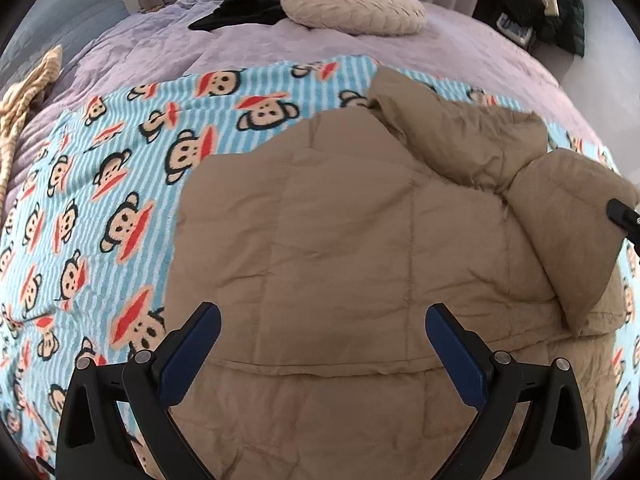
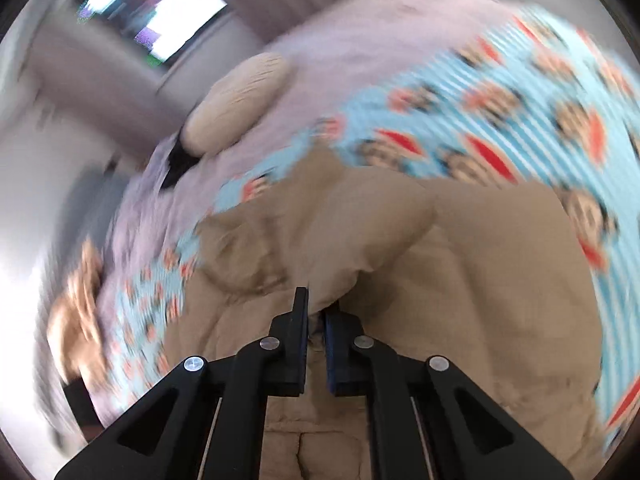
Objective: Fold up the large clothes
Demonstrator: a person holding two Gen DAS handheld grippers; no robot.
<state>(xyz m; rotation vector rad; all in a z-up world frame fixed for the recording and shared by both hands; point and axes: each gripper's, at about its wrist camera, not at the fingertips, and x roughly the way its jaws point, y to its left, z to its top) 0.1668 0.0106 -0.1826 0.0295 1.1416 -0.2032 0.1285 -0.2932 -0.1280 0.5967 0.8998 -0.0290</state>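
My left gripper (image 1: 322, 320) hangs with jaws spread wide and nothing between them, above the tan quilted jacket (image 1: 340, 240) lying on the monkey-print blanket (image 1: 80, 200). My right gripper (image 2: 316, 312) is clamped on a fold of its fabric.

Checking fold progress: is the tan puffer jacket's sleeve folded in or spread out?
Folded in: the sleeve lies across the tan puffer jacket, and the right claw pinches its fabric.
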